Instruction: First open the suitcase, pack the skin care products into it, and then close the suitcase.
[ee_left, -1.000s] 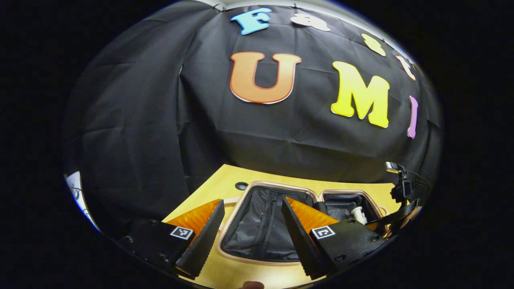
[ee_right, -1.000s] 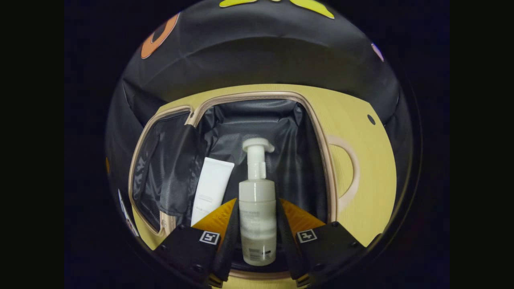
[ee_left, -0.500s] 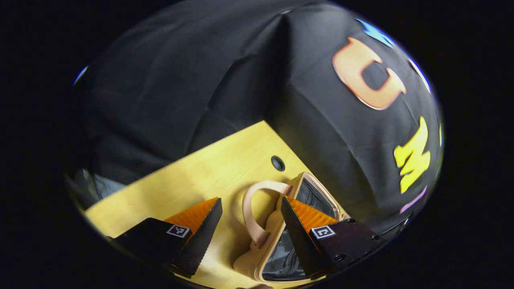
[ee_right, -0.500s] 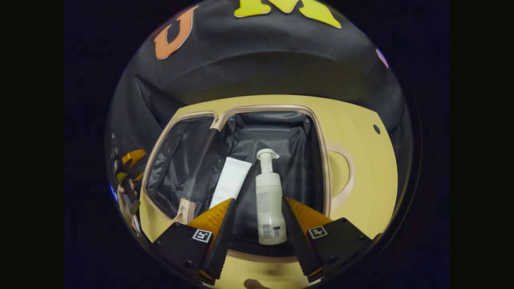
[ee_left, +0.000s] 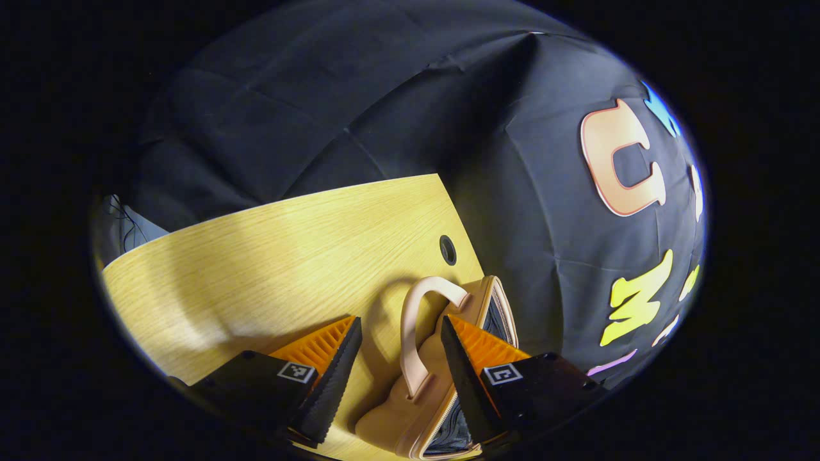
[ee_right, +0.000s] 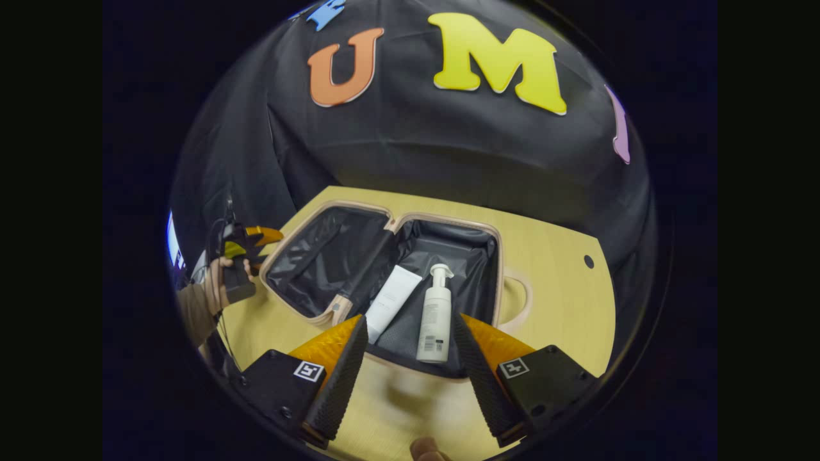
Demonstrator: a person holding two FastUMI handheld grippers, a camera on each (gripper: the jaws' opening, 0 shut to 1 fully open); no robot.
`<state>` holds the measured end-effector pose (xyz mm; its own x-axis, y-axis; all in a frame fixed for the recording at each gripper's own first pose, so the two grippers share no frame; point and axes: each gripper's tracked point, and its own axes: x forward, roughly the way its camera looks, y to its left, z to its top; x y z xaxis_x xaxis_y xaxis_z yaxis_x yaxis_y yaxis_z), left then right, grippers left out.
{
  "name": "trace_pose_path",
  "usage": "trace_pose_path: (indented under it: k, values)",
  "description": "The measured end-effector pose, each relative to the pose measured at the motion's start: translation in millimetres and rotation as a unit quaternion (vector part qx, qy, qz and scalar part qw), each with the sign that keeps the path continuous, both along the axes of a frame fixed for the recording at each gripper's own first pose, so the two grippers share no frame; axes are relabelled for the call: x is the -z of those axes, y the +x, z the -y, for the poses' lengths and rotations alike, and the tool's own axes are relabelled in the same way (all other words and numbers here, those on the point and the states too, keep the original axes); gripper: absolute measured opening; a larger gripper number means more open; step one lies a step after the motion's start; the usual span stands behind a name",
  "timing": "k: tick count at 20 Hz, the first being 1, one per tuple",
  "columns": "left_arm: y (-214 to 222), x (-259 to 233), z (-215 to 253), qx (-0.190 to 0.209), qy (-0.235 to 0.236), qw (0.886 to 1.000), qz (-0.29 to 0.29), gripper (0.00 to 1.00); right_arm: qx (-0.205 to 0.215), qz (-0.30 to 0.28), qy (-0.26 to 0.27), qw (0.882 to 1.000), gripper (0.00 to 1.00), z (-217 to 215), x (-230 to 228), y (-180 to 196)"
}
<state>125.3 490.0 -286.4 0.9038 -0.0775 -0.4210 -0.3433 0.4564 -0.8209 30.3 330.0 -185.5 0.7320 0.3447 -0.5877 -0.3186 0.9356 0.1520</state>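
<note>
In the left gripper view, the left gripper [ee_left: 397,365] stands released, its two black fingers with orange ribbed backs spread wide and holding nothing. It looks down on the pale yellow wood-grain bench [ee_left: 275,256]. Between the fingers lies the outer side of the small beige hard-shell suitcase [ee_left: 423,397], with its curved beige carry handle [ee_left: 416,333] arching up in the gap. The handle's far end sits close beside the right-hand finger, though whether the two touch cannot be told. A sliver of the black lining shows past the case's rim next to that finger. A small dark round hole [ee_left: 447,250] sits in the bench just beyond the handle.

In the right gripper view, the right gripper [ee_right: 410,371] is also released, fingers wide apart and empty, hovering above the near edge of the suitcase [ee_right: 378,211]. The case lies open flat on the bench [ee_right: 557,301], both black-lined halves facing up. In the right half lie a white squeeze tube [ee_right: 392,301] and a white pump bottle [ee_right: 435,317], side by side on their backs, the bottle's pump head pointing away. To the left, a hand [ee_right: 218,285] holds the other gripper beside the open lid half. A fingertip [ee_right: 426,449] shows at the bottom edge.
</note>
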Motion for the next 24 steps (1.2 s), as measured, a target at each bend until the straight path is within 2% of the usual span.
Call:
trace_pose_path:
  k: [1,2,4,6,7,8,9,10,12,14,15,17,18,19,21,24]
  values:
    - [0,2,1,0.001,0.0,1.0,-0.004,0.88,0.006,0.001,0.003,1.0,0.8,8,-11,-10]
    - [0,5,2,0.004,0.0,1.0,-0.007,0.72,0.015,0.007,0.006,1.0,0.8,19,-27,-19]
    - [1,10,2,0.0,-0.006,1.0,-0.014,0.53,0.048,0.049,-0.013,0.998,0.8,54,-64,-39]
    - [2,12,7,-0.005,-0.022,1.0,-0.019,0.4,0.083,0.096,-0.035,0.991,0.8,86,-96,-54]
    - [2,11,9,-0.011,-0.026,0.999,-0.018,0.36,0.1,0.107,-0.059,0.987,0.8,105,-100,-65]
    - [4,8,9,-0.017,-0.024,0.999,-0.013,0.34,0.109,0.109,-0.06,0.986,0.8,113,-102,-74]
    - [5,8,8,-0.025,-0.019,0.999,-0.019,0.13,0.115,0.108,-0.047,0.986,0.78,117,-105,-83]
    - [5,7,8,-0.027,-0.006,0.999,-0.027,0.15,0.122,0.107,-0.04,0.986,0.8,123,-107,-91]
    - [3,1,9,-0.022,0.03,0.999,-0.039,0.12,0.142,0.118,-0.042,0.982,0.8,145,-113,-96]
    - [-2,-9,12,-0.02,0.048,0.997,-0.051,0.07,0.156,0.127,-0.045,0.979,0.78,165,-122,-101]
    - [-7,-15,12,-0.022,0.054,0.997,-0.06,0.04,0.169,0.139,-0.033,0.975,0.8,177,-133,-102]
    - [-13,-35,14,-0.028,0.071,0.996,-0.049,0.03,0.181,0.143,-0.021,0.973,0.8,191,-137,-104]
    - [-15,-48,15,-0.031,0.082,0.995,-0.039,0.0,0.185,0.147,-0.012,0.972,0.8,199,-139,-105]
    - [-16,-69,17,-0.033,0.094,0.995,-0.023,0.03,0.189,0.151,-0.008,0.97,0.8,206,-142,-105]
    - [-16,-108,26,-0.027,0.133,0.991,-0.003,0.04,0.197,0.162,0.009,0.967,0.8,222,-148,-106]
    - [-15,-150,44,-0.023,0.157,0.987,0.021,0.03,0.198,0.169,0.014,0.965,0.81,235,-146,-109]
